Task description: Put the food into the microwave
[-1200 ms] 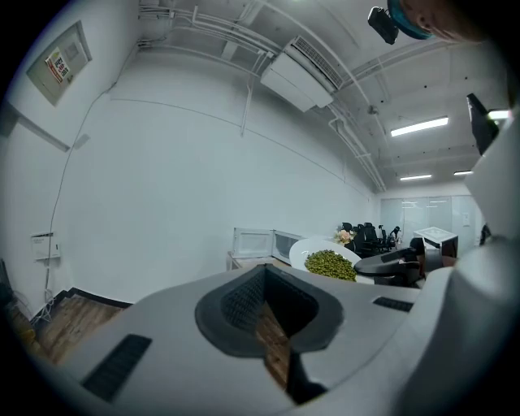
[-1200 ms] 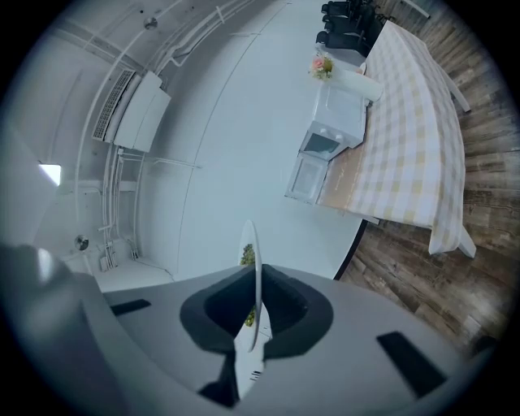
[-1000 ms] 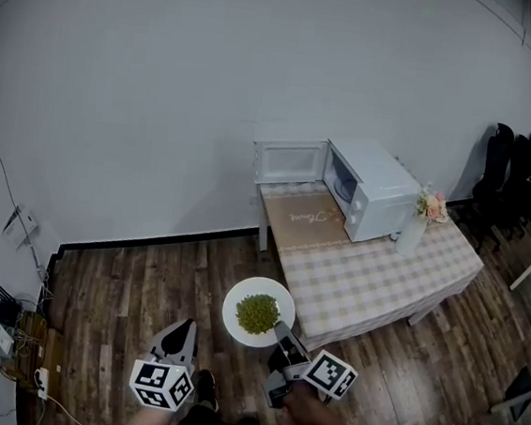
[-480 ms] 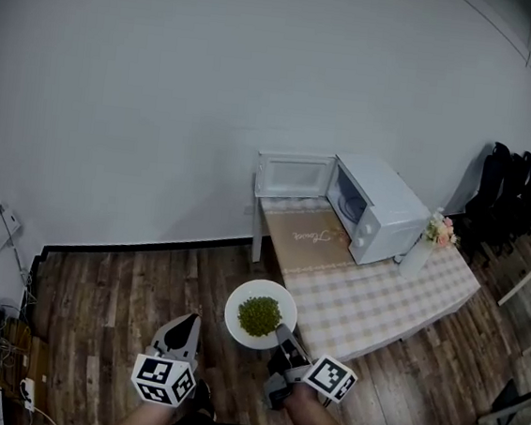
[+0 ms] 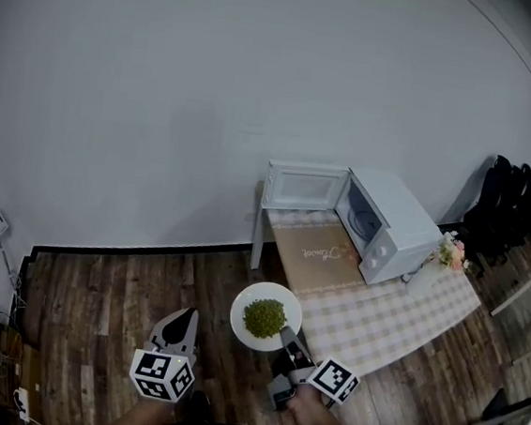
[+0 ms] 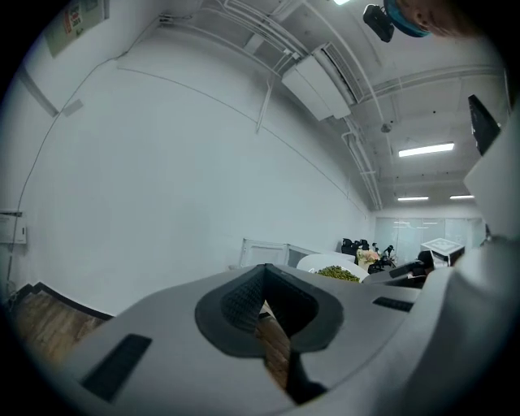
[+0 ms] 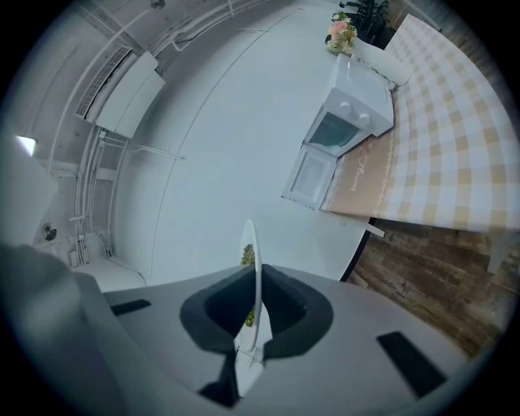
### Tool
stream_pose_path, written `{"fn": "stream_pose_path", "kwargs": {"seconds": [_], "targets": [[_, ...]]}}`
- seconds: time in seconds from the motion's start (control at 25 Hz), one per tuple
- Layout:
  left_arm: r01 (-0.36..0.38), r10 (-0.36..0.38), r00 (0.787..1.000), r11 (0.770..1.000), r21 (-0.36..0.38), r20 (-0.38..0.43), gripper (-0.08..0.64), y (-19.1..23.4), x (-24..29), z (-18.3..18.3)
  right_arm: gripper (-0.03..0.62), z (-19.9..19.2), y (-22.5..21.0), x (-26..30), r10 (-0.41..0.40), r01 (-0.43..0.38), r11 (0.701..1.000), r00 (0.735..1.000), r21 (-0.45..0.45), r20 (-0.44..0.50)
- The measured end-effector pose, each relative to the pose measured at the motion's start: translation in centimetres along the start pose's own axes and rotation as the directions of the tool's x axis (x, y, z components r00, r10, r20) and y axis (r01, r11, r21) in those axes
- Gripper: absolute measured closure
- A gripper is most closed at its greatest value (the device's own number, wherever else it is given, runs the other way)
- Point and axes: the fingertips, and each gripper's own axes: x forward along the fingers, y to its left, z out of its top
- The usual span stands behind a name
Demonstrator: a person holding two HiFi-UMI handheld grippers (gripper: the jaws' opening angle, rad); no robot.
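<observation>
Low in the head view, the frame edge cuts off my arms. My right gripper (image 5: 286, 339) clamps the rim of a round white plate (image 5: 244, 310) heaped with grainy green food (image 5: 265, 317), over plank flooring (image 5: 97, 293). The boxy white microwave's (image 5: 392, 220) open cavity is unreadable. My left gripper (image 5: 178, 325) is pinched together, empty.

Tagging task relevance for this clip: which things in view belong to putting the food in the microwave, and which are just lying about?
Belongs to the job:
- plate, its rim clamped in the jaws of the right gripper
- green food on it
- microwave, door open

Just lying about:
- vase of flowers
- checked table
- black chairs
</observation>
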Motion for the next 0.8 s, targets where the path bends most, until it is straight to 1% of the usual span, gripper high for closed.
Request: {"fn": "stream_pose_path", "kwargs": {"seconds": [0.08,0.16,0.36,0.44,0.6,0.72,0.8], "targets": [[0.015,-0.015,1.000,1.000,0.000,-0.006,0.552,1.1,0.8,0.3,0.569,0.2,0.3,1.4,-0.013,0.013,1.000,1.000,-0.010,0.004],[0.042,-0.042,0.999,0.999,0.023,-0.013,0.552,1.8,1.9,0.7,0.569,0.5,0.4,2.9,-0.026,0.026,1.000,0.999,-0.012,0.019],[0.086,-0.086,0.996,0.996,0.036,-0.012,0.552,4.8,4.1,1.9,0.569,0.3,1.1,7.2,-0.011,0.012,1.000,0.999,-0.006,0.051],[0.100,-0.099,0.995,0.995,0.029,-0.015,0.552,6.0,5.0,2.1,0.569,0.1,1.4,8.7,-0.010,0.010,1.000,0.998,-0.004,0.063],[0.129,-0.128,0.992,0.992,0.007,-0.020,0.552,7.7,6.9,2.1,0.570,-0.3,1.3,10.3,-0.046,0.047,0.999,0.995,-0.006,0.085],[0.157,-0.158,0.987,0.987,-0.014,-0.028,0.552,8.1,8.0,2.0,0.569,-0.1,1.6,11.2,-0.063,0.064,0.998,0.994,-0.008,0.091],[0.174,-0.174,0.984,0.985,-0.017,-0.033,0.552,8.2,8.9,1.9,0.571,0.4,1.7,11.8,-0.058,0.059,0.998,0.993,-0.008,0.098]]}}
